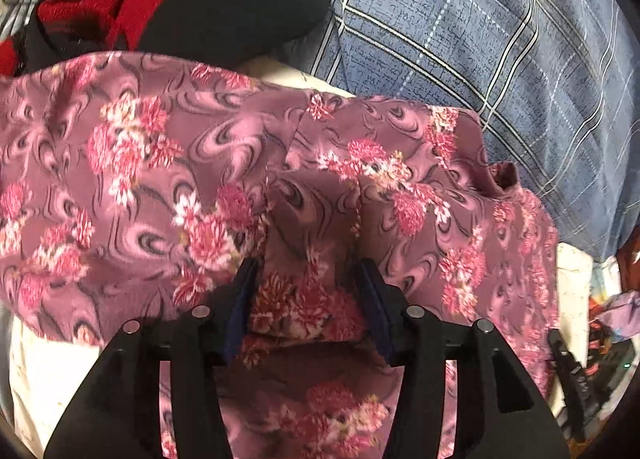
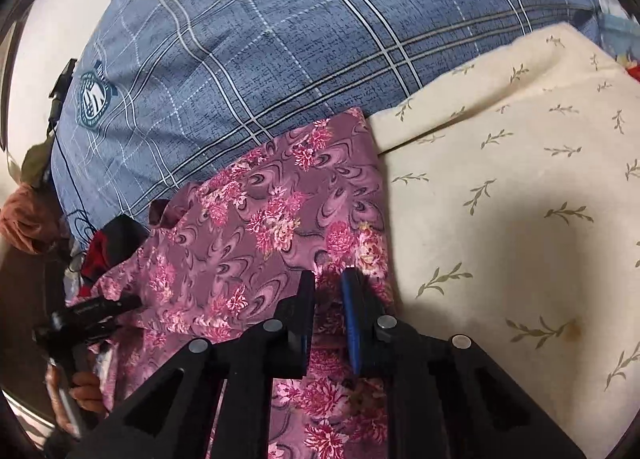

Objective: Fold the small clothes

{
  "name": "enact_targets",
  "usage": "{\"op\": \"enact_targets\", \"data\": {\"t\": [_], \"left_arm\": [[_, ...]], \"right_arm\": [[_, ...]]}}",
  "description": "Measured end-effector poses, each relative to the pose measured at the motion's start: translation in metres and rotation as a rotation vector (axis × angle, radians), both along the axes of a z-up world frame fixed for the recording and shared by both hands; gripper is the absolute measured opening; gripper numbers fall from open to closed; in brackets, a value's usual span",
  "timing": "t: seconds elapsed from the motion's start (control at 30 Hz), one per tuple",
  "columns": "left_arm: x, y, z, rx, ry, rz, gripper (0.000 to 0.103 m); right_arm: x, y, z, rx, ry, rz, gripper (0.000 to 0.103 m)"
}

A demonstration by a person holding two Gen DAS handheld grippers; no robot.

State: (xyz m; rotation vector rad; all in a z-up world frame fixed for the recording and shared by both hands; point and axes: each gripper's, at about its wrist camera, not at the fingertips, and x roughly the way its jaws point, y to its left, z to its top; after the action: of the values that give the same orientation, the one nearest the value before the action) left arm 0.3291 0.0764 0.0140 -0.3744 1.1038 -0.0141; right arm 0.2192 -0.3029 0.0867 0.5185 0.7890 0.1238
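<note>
A pink floral garment (image 1: 168, 163) is seen spread across a cream sheet (image 2: 512, 195), with a blue checked pillow (image 2: 260, 51) lying just beyond it and a red and black garment (image 1: 168, 3) bunched at the far left. In the left wrist view, the left gripper (image 1: 306, 279) is poised over a raised fold near the garment's middle; its jaws stand apart, cloth is seen between them, and the pads do not appear to press on it. In the right wrist view, the right gripper (image 2: 328, 283) is set at the garment's right edge, beside the bare sheet, its jaws drawn narrow with a thin layer of cloth apparently pinched between them. The fabric is judged to be light, thin and limp: it would be expected to sag, crease and slide off smooth pads if held loosely. A firm pinch at a hem or corner, where the cloth is doubled, is considered the safest hold, with both edges kept taut while the fold is laid.
</note>
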Motion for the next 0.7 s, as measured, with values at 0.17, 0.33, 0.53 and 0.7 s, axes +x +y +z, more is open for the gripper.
{"op": "enact_targets", "data": {"t": [0.17, 0.33, 0.53, 0.7], "left_arm": [[-0.023, 0.04, 0.014, -0.175, 0.007, 0.04, 0.05], [-0.055, 0.111, 0.034, -0.285, -0.021, 0.132, 0.051], [-0.092, 0.179, 0.029, -0.378, -0.054, 0.295, 0.055], [-0.105, 0.232, 0.016, -0.385, -0.048, 0.431, 0.055]], "right_arm": [[0.001, 0.004, 0.001, -0.03, -0.001, -0.007, 0.016], [0.007, 0.005, -0.001, -0.019, -0.005, -0.01, 0.016], [0.005, 0.005, -0.002, -0.015, -0.01, -0.012, 0.016], [0.008, 0.013, 0.008, -0.061, 0.022, -0.035, 0.02]]}}
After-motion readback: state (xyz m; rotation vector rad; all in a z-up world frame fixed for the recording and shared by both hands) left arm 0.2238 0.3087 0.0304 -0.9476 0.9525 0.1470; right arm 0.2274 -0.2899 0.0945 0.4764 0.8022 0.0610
